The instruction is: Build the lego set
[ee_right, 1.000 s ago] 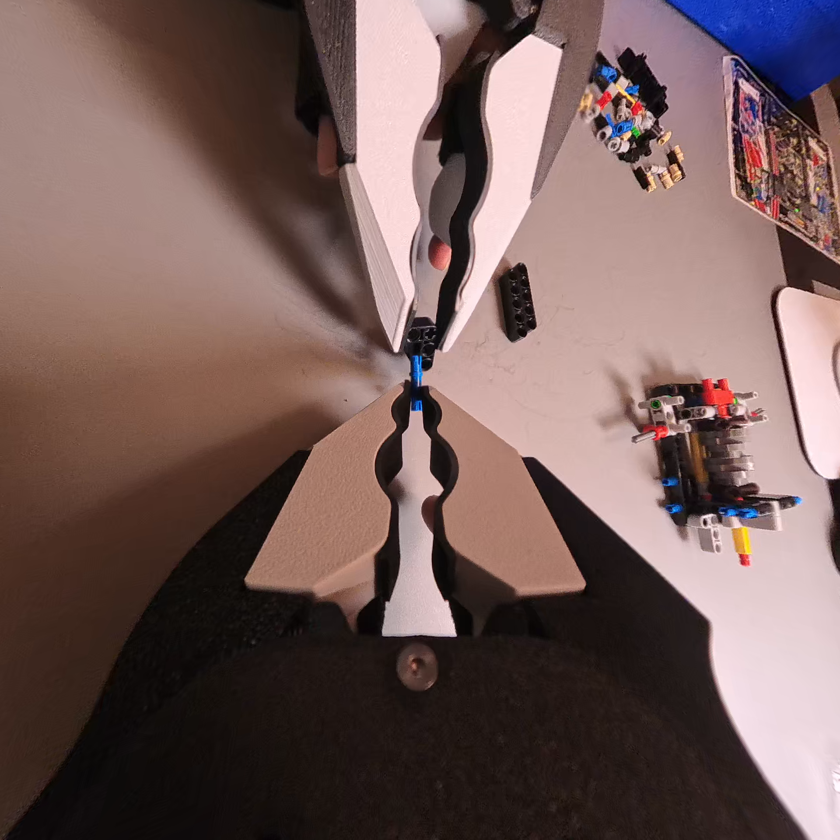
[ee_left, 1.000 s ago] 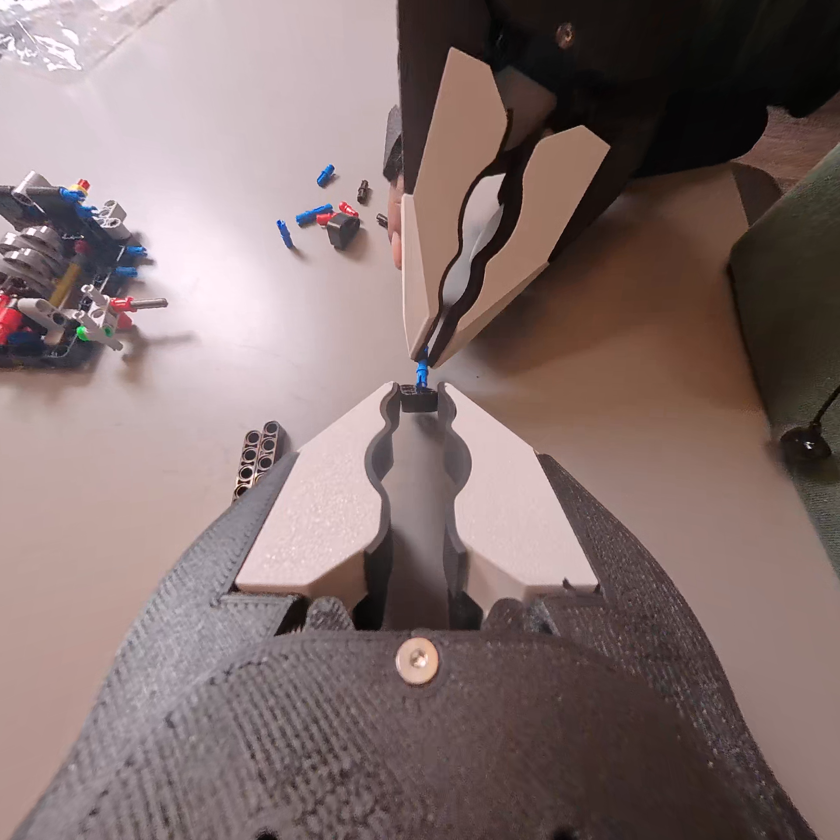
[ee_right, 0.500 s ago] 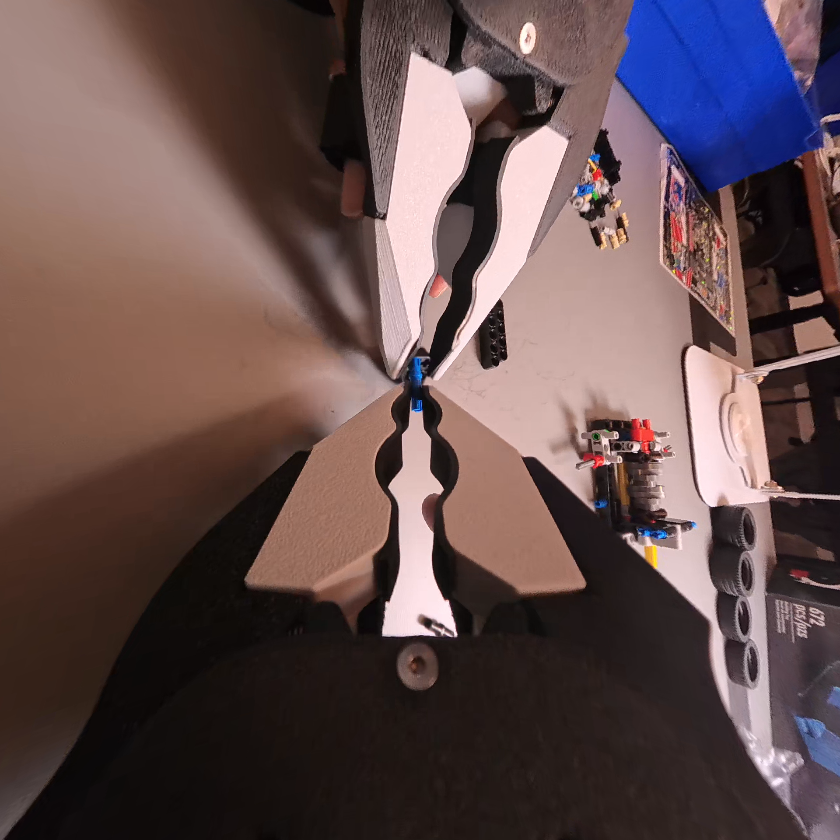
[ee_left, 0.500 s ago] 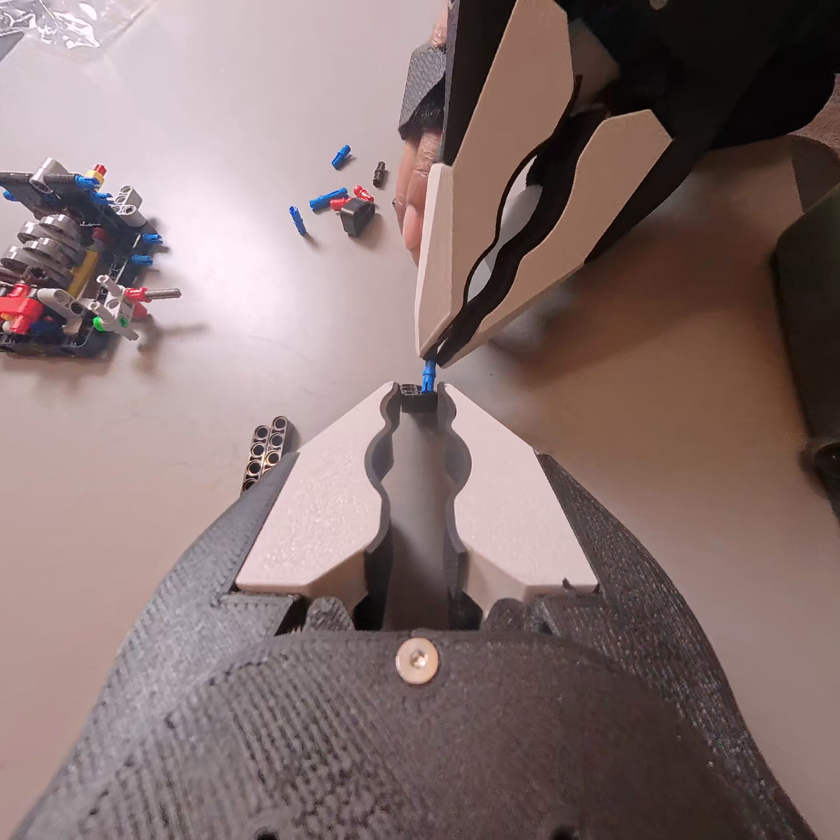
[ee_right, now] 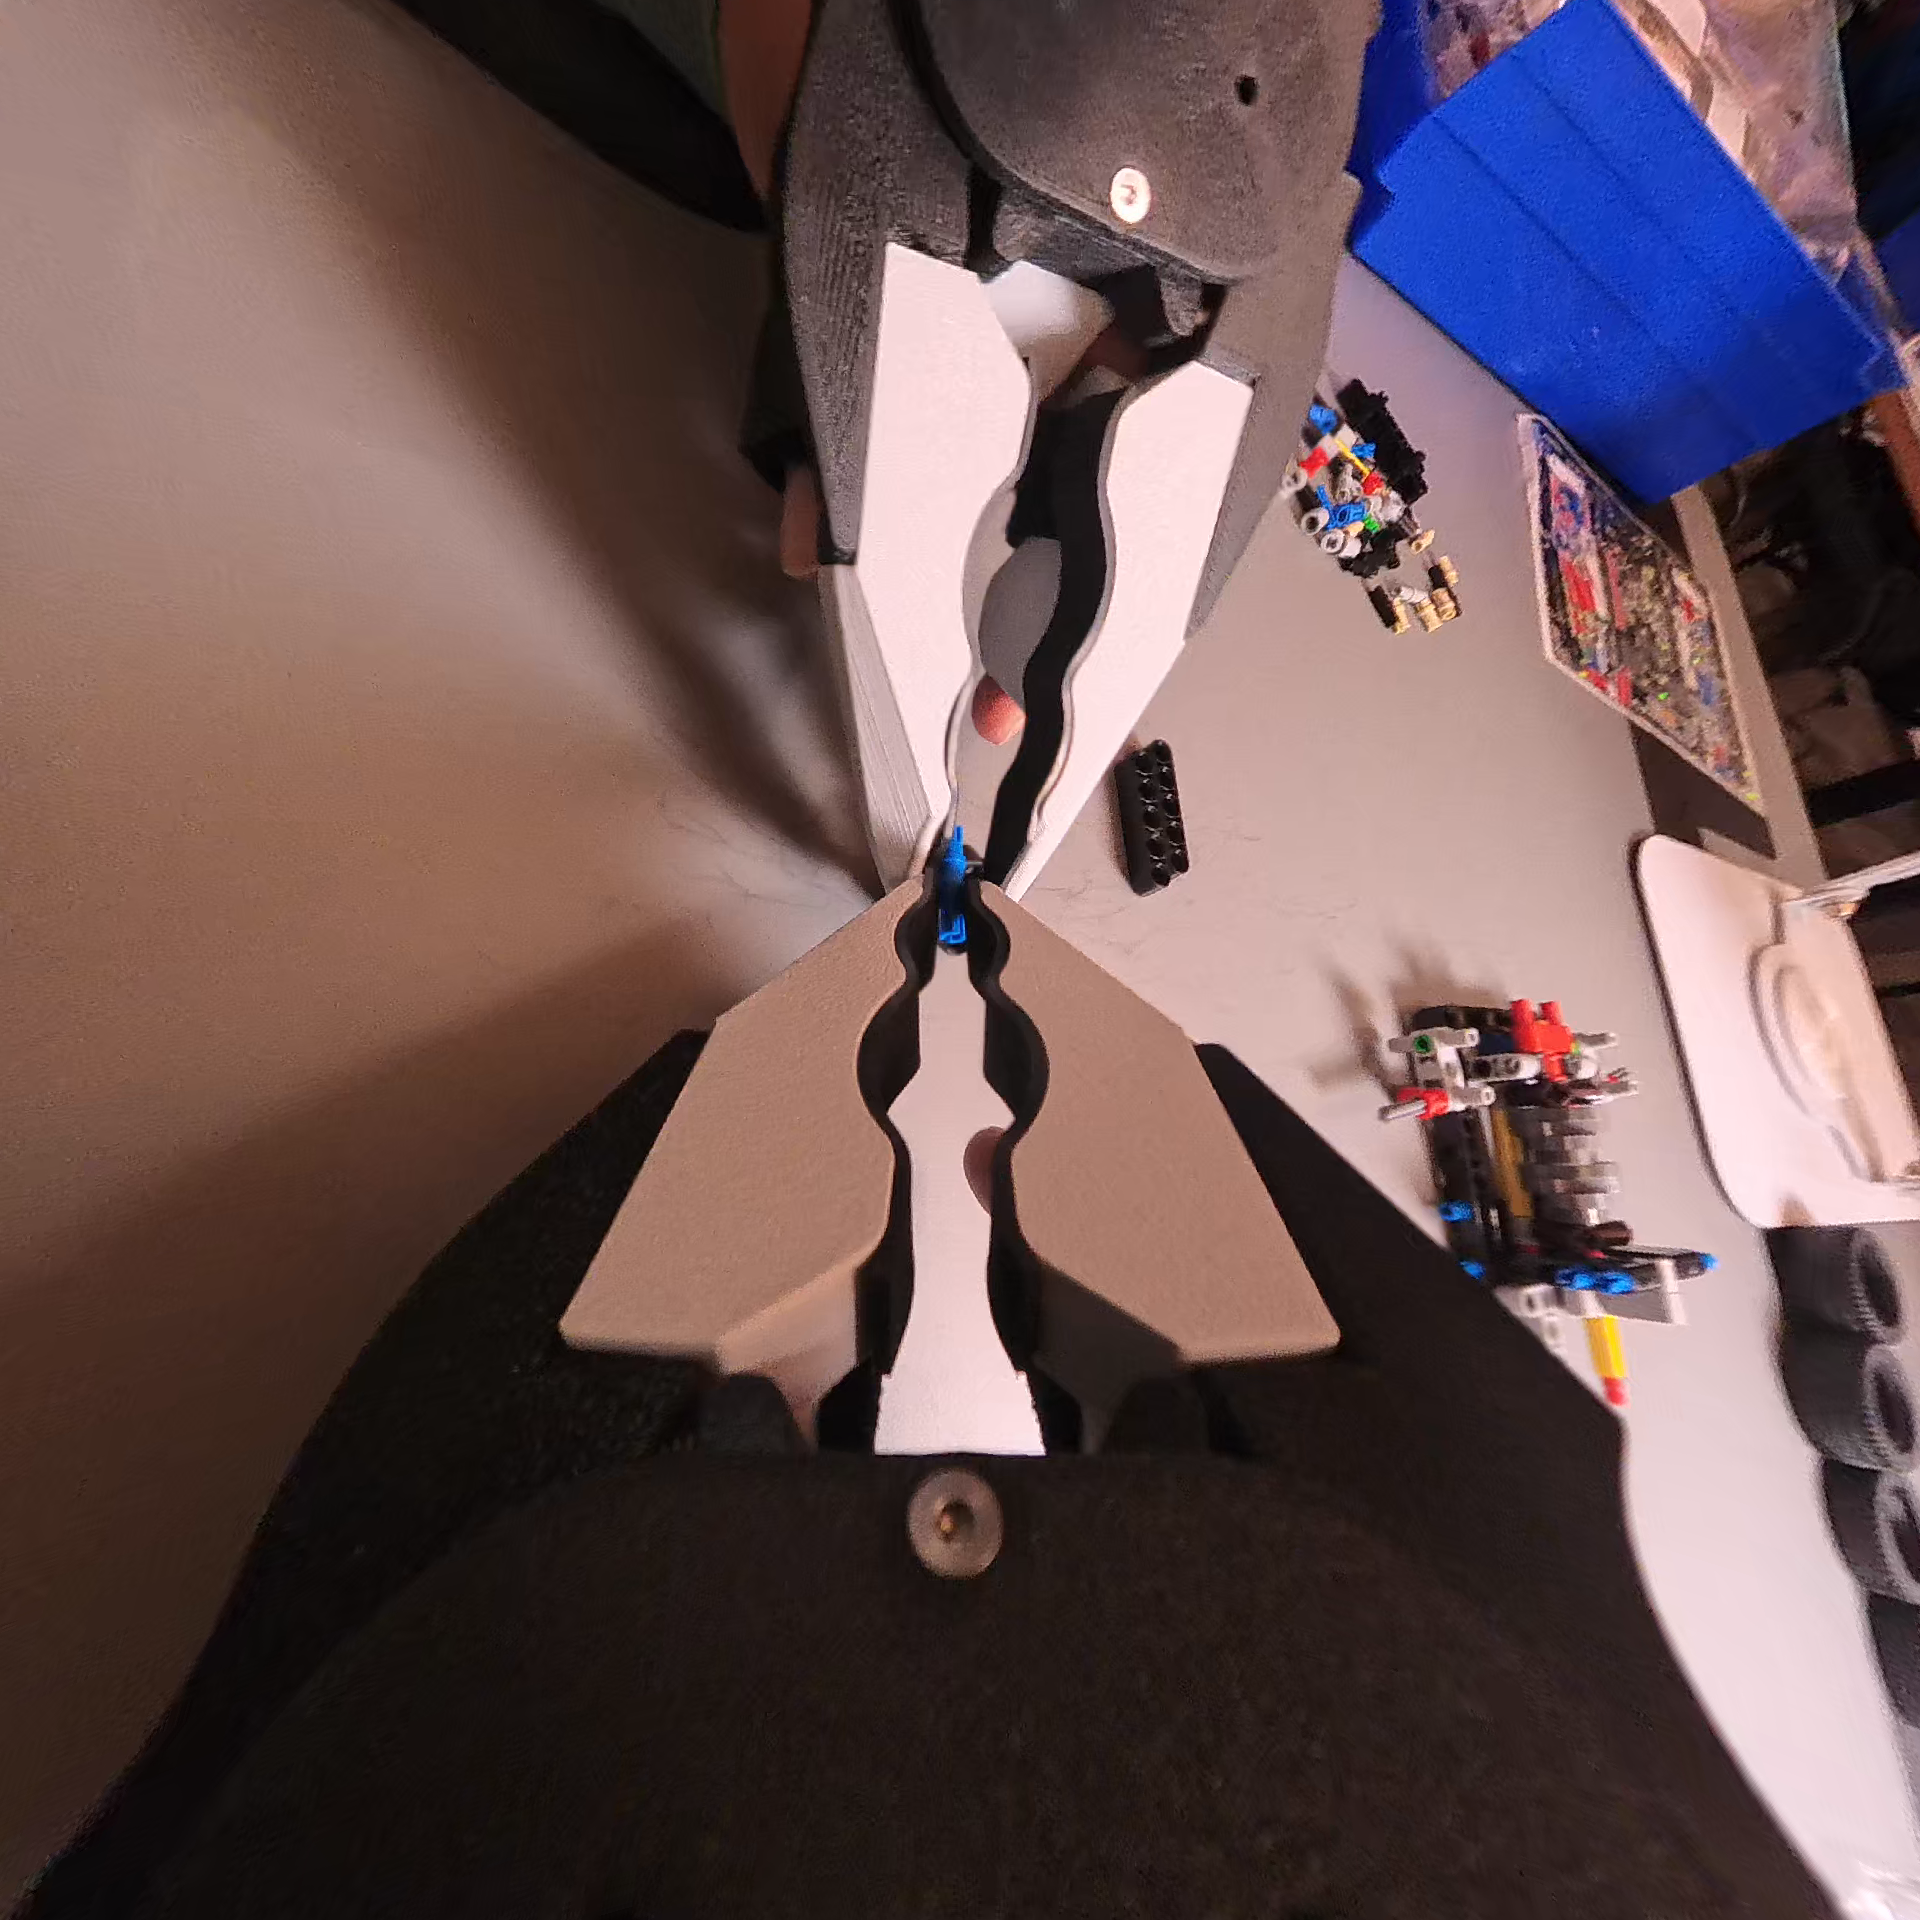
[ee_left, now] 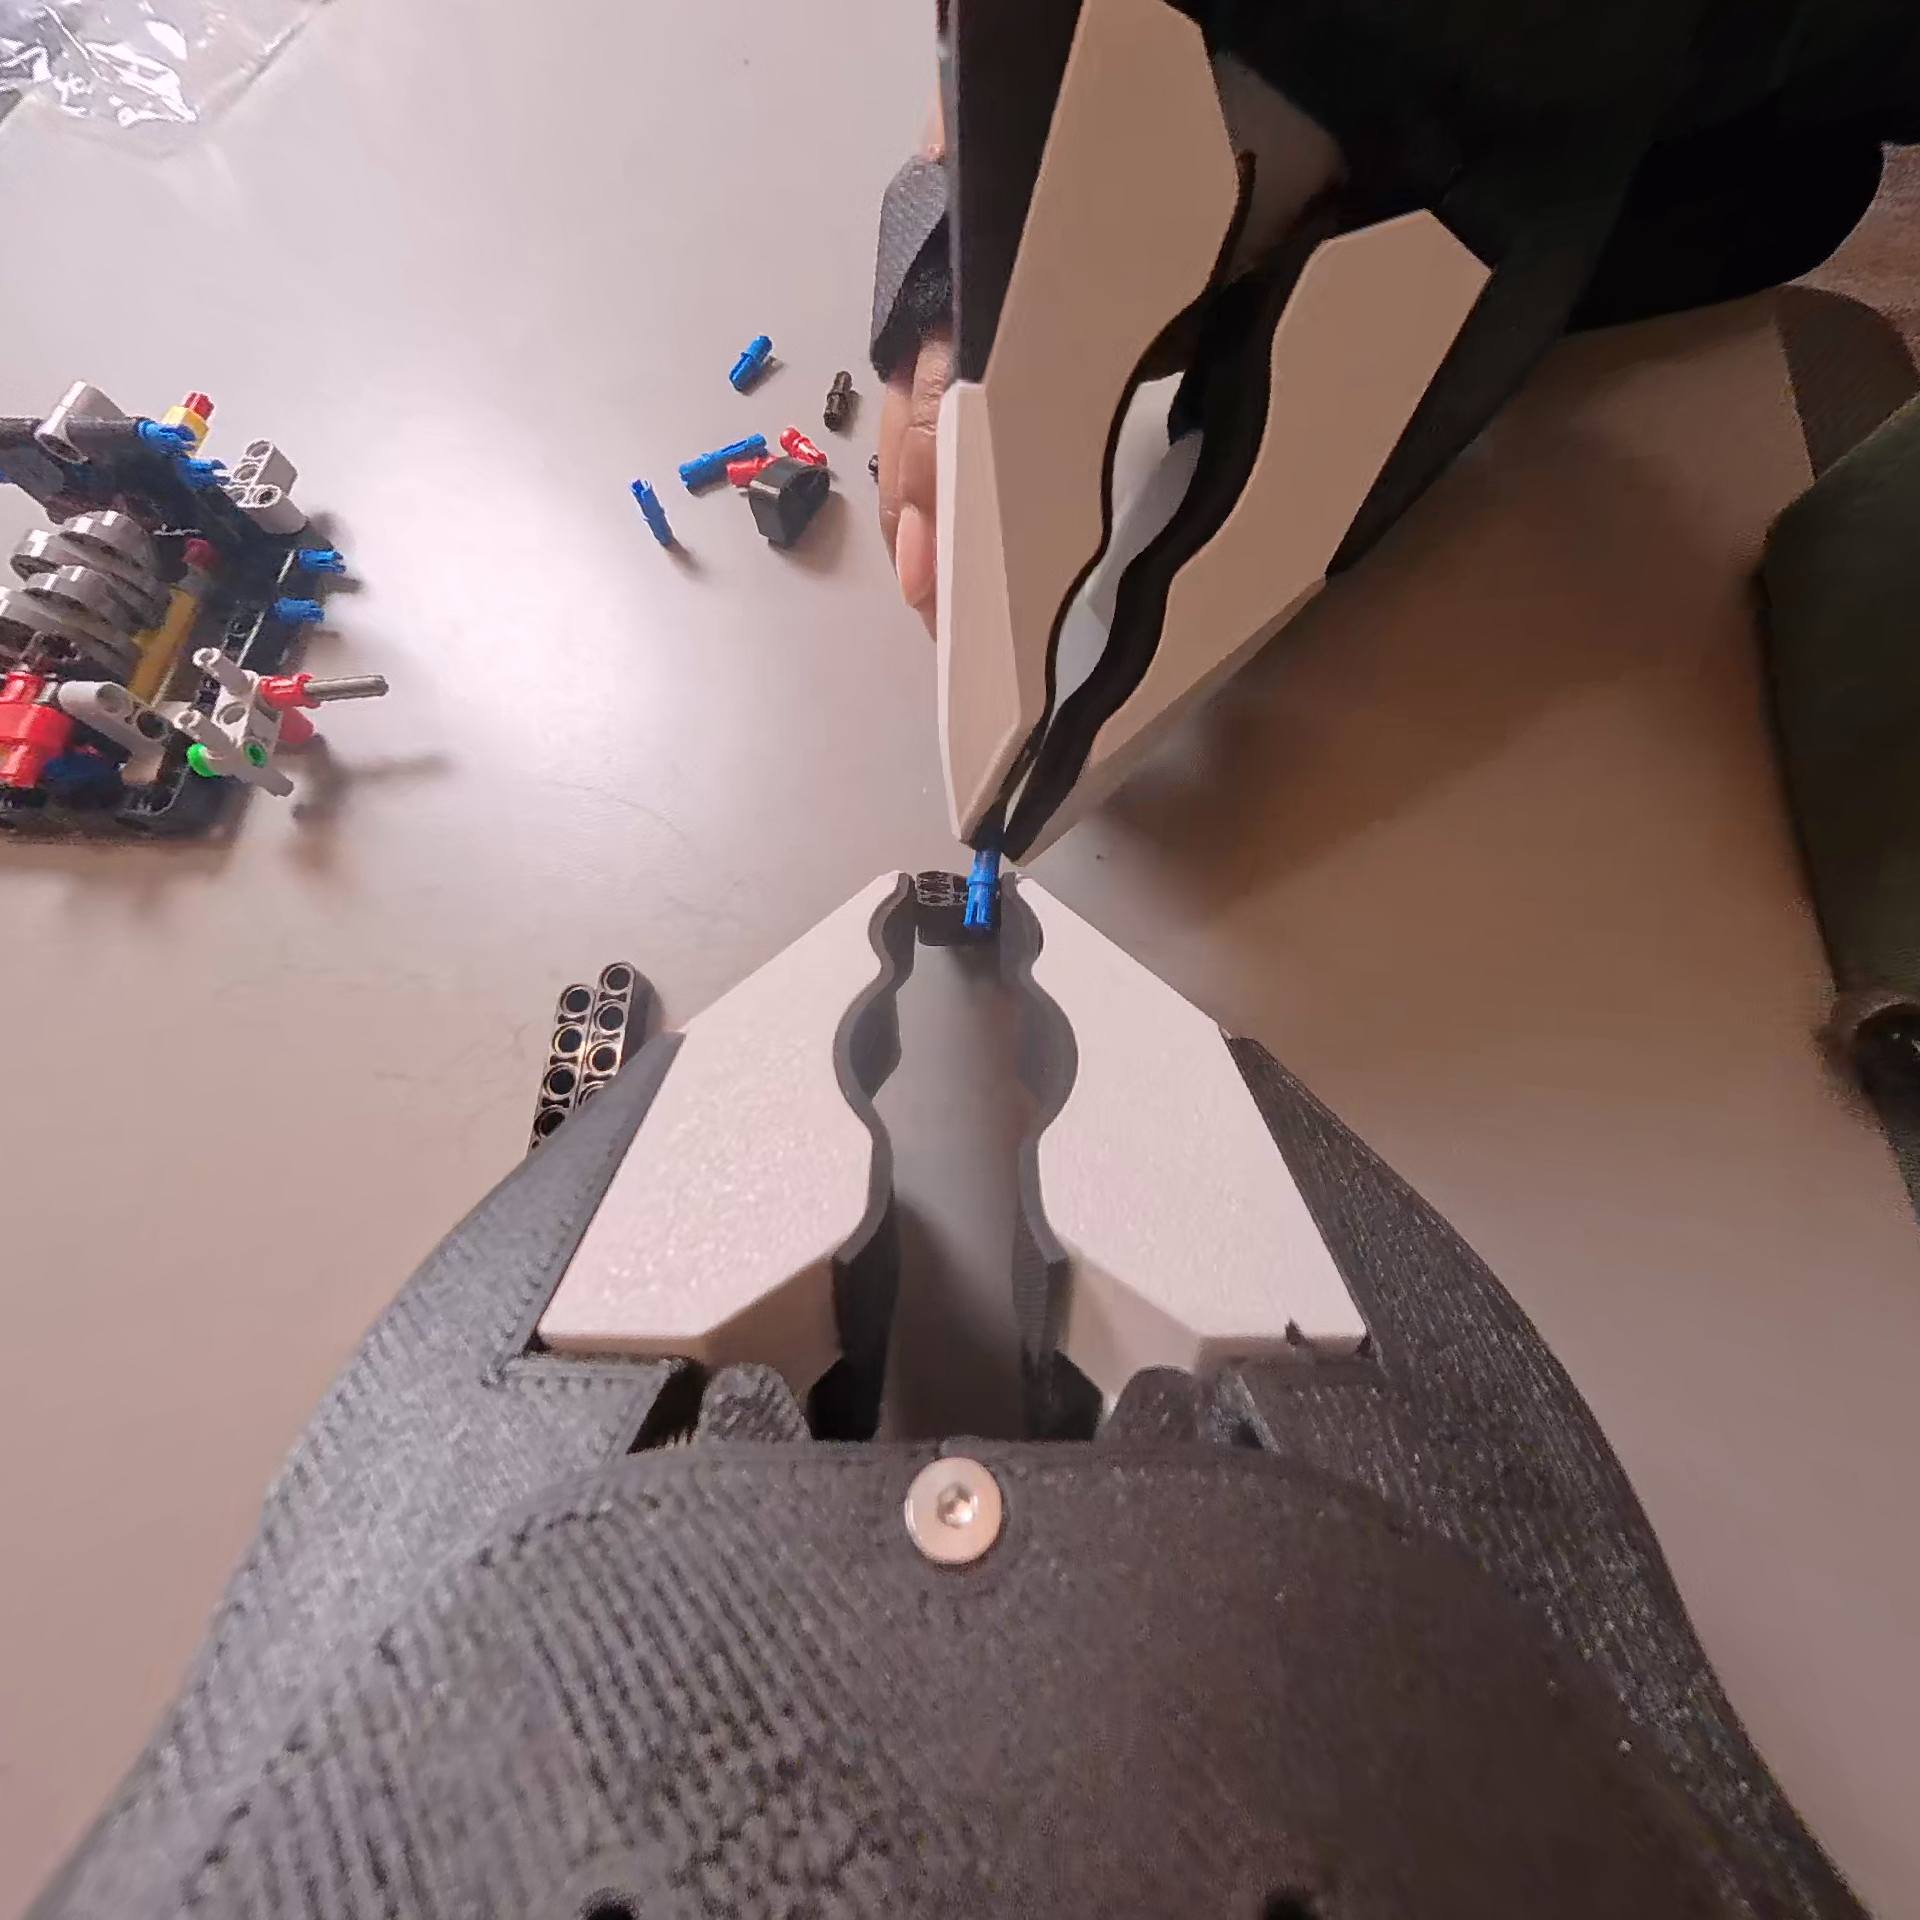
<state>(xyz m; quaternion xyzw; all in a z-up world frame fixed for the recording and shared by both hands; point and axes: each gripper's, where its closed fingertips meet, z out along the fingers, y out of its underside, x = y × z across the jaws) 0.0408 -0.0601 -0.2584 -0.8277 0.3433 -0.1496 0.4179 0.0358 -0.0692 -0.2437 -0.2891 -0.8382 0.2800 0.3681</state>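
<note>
Lego work at this moment is a mating of two small parts held above the table. Nearest in the left wrist view, the left gripper is closed on a black connector, its holes turned outward, probably so a pin can enter. Meeting it tip to tip, the right gripper comes down at a slant, closed on a blue pin whose free end touches the connector. How deep the pin sits cannot be told. Farther off lie a black beam, loose pins and the half-built model.
</note>
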